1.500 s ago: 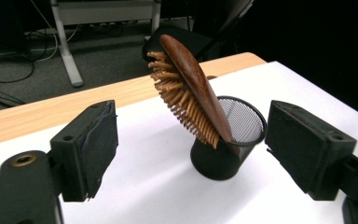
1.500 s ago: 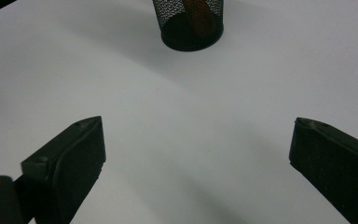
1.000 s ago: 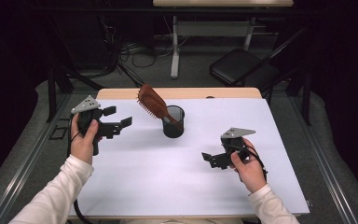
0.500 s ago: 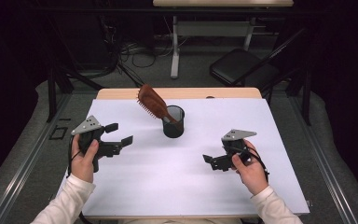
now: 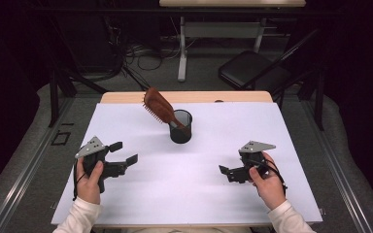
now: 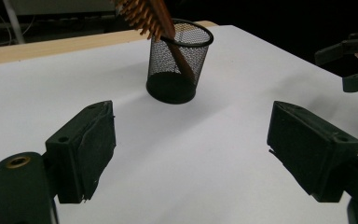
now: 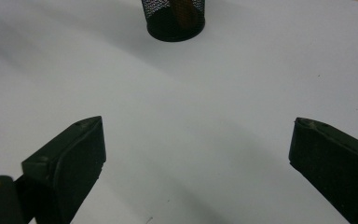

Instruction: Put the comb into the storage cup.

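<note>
While empty, left claw [image 5: 124, 152] and right claw [image 5: 226, 171] gape wide.

A white sheet [image 5: 213, 194] covers the wooden table [image 5: 126, 97]; a folding chair [image 5: 252, 73] stands beyond it.

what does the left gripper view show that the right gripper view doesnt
Left gripper view alone: the hairbrush with its bristles, leaning on the rim of the mesh cup, the cup's full height, the wooden table edge behind it, and the other gripper at the far right.

Right gripper view alone: a closer look down at the cup's base, with a brown handle faintly visible through the mesh.

Both: the white table cover, the mesh cup ahead, and a pair of open black jaws with nothing between them.
</note>
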{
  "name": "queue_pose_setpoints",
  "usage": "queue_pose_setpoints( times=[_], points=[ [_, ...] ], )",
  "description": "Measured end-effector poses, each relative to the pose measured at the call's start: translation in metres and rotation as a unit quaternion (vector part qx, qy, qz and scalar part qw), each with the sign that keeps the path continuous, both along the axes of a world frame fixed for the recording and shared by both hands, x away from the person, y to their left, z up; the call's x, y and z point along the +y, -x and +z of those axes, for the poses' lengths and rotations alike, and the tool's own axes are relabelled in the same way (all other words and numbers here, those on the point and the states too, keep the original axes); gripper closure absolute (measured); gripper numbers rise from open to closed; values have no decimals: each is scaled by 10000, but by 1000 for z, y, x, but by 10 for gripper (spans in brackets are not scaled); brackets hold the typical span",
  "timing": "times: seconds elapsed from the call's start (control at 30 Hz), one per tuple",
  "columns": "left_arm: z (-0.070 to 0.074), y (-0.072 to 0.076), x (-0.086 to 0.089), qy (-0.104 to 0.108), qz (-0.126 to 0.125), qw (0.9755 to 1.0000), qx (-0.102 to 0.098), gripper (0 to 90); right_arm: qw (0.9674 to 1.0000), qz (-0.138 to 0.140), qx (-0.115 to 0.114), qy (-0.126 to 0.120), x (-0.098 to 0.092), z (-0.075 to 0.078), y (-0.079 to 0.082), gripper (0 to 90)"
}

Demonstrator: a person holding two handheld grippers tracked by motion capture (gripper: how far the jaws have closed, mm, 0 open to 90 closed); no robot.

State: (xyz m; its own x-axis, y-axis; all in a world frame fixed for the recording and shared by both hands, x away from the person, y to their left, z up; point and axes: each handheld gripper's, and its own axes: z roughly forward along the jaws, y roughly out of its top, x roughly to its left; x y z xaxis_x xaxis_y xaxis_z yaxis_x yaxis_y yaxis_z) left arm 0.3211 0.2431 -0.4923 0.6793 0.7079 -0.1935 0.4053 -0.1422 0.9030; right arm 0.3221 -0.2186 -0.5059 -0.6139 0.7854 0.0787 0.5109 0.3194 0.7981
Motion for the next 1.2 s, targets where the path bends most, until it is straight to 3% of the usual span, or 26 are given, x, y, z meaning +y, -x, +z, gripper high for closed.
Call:
queue_pose_setpoints(
  times=[0.3, 0.53, 0.8, 1.2],
  points=[
    [-24, 5, 7, 118, 186, 9997, 51, 156, 9999, -100, -117, -62, -5, -8, 7, 34],
    [-35, 5, 11, -91, 234, 9997, 53, 157, 9996, -177, -203, -75, -10, -13, 9, 34],
    [-41, 5, 12, -185, 237, 9995, 17, 156, 9988, -372, -289, -96, -17, -20, 10, 34],
    [-48, 3, 13, -301, 261, 9992, 86, 157, 9983, -554, -197, -33, -20, -31, 8, 34]
  ],
)
